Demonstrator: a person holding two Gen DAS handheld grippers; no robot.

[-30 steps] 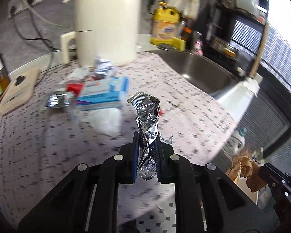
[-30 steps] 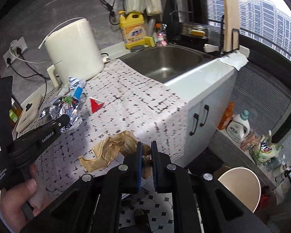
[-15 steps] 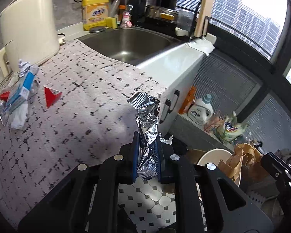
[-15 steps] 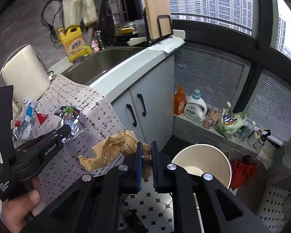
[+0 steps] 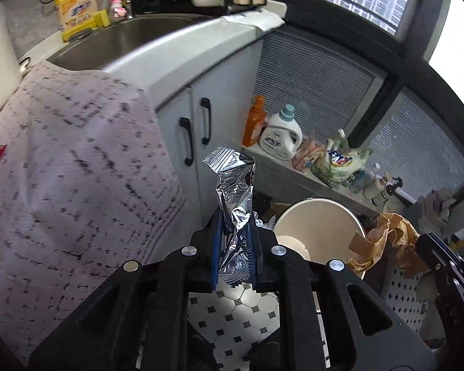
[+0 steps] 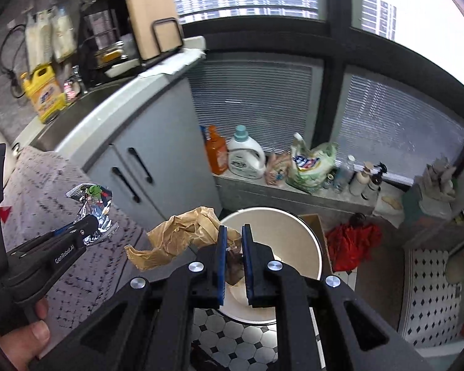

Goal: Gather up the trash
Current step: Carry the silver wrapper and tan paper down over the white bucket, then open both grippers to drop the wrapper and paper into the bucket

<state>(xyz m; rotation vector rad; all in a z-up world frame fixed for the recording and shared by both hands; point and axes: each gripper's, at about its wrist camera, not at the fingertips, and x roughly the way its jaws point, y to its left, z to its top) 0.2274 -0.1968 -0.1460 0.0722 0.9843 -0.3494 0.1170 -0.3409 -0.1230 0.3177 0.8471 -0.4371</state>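
Left claw point(image 5: 234, 241): I have it clamped on a crumpled silver foil wrapper point(image 5: 233, 198), which stands upright above the table point(image 5: 77, 170) edge. Right claw point(image 6: 232, 247): pinched on a crumpled brown paper bag point(image 6: 182, 235), over the rim of the cream trash bin point(image 6: 294, 232) on the tiled floor point(image 6: 430, 293).

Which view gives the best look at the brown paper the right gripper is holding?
The right wrist view: the crumpled brown paper spreads out left of the right gripper, clamped at one end, above the bin's rim. The left wrist view shows only a bunched part at its right edge, beside the bin.
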